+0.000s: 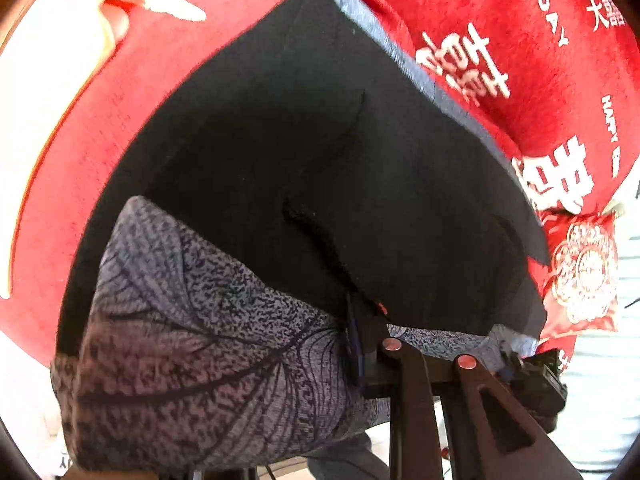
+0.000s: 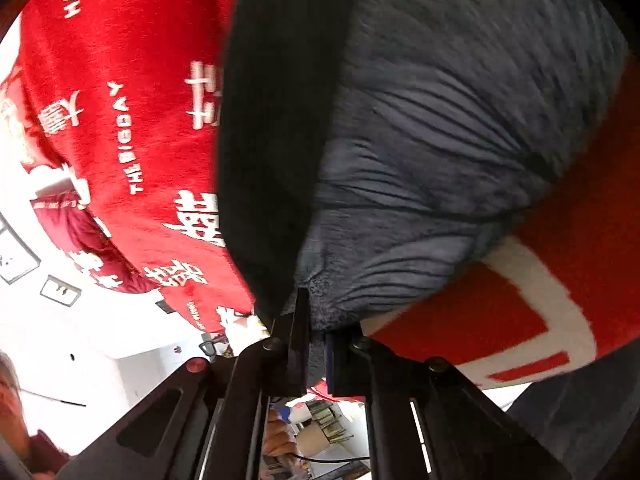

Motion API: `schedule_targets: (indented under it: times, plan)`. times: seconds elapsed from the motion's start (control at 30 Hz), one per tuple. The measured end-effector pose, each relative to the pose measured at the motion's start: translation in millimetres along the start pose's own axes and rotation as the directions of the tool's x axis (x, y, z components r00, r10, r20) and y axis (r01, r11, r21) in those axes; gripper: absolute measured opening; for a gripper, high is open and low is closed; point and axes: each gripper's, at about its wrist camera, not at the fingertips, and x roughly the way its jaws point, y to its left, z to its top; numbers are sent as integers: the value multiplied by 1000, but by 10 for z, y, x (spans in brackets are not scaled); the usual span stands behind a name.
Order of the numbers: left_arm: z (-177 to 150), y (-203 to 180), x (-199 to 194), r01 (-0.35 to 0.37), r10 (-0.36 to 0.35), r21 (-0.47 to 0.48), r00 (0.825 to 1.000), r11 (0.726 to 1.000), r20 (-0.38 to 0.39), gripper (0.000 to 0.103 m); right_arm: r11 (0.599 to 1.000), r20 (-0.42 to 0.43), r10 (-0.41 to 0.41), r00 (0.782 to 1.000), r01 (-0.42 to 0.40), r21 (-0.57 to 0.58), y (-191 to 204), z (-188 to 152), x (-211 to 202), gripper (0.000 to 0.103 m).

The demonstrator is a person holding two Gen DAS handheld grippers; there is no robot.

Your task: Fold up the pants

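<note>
I've got both grippers, left (image 1: 366, 344) & right (image 2: 316, 344), clamped on the pants (image 1: 320, 152) mid-fold (over red blanket (image 1: 540, 60)); next I'd lay the edge down flat.

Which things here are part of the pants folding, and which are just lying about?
Part of the job:
- pants, dark with a grey patterned waistband
- left gripper, shut on the pants
- right gripper, shut on the pants

Lying about:
- red blanket underneath
- red cushion

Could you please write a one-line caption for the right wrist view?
Right gripper pinches the grey patterned pants above the red printed blanket.
</note>
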Motion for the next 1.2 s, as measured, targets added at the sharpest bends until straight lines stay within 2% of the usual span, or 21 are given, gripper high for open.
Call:
schedule_targets:
  times: [0.1, 0.2, 0.37, 0.5, 0.63, 0.73, 0.83, 0.9, 0.97, 1.0, 1.03, 1.07, 1.1, 1.13, 1.2]
  plan:
    - [52, -173, -167, -3, 3, -6, 1000, 1000, 29, 25, 995, -50, -37, 998, 32, -96, 386, 106, -109, 6]
    - [176, -372, -293, -4, 5, -14, 998, 1000, 61, 25, 980, -102, -70, 992, 50, -190, 889, 247, 55, 6]
    - [580, -672, -366, 9, -7, -15, 991, 1000, 134, 25, 950, -174, -138, 975, 80, -302, 1563, 909, 362, 7]
    - [1046, -868, -192, -35, 34, 8, 983, 999, 178, 25, 928, -235, -227, 945, 136, -348, 1845, 1460, 756, 10]
    - [1532, -953, 209, -180, 168, 37, 963, 983, 210, 26, 904, -273, -315, 909, 199, -378, 1796, 2019, 1216, 11]
    - [1752, -863, 537, -227, 220, 11, 955, 974, 199, 26, 872, -284, -388, 877, 249, -423, 1696, 2364, 1653, 11]
    - [1898, -805, 765, -250, 247, -9, 948, 968, 199, 28, 852, -266, -429, 863, 288, -438, 1567, 2589, 1900, 11]
    - [1919, -849, 781, -274, 270, -8, 941, 962, 204, 28, 853, -252, -436, 864, 307, -422, 1476, 2697, 1976, 11]
    - [1892, -891, 674, -272, 267, 2, 945, 962, 189, 28, 862, -258, -434, 863, 315, -398, 1488, 2710, 1975, 13]
    - [1867, -923, 593, -266, 260, 8, 948, 964, 186, 28, 859, -260, -438, 860, 315, -404, 1522, 2683, 1958, 23]
    - [1828, -937, 481, -256, 249, 14, 951, 967, 185, 34, 847, -253, -443, 860, 308, -434, 1624, 2617, 1906, 34]
    - [1781, -953, 369, -258, 250, 17, 949, 966, 194, 37, 841, -250, -436, 865, 293, -455, 1706, 2571, 1868, 63]
    - [1715, -978, 232, -292, 282, 19, 936, 956, 213, 53, 834, -243, -431, 869, 280, -476, 1795, 2519, 1818, 83]
    - [1656, -988, 113, -324, 312, 16, 920, 946, 237, 62, 810, -212, -441, 872, 285, -513, 1930, 2424, 1727, 83]
    - [1568, -970, -73, -339, 324, 10, 908, 941, 265, 62, 781, -203, -454, 867, 279, -558, 2070, 2295, 1659, 81]
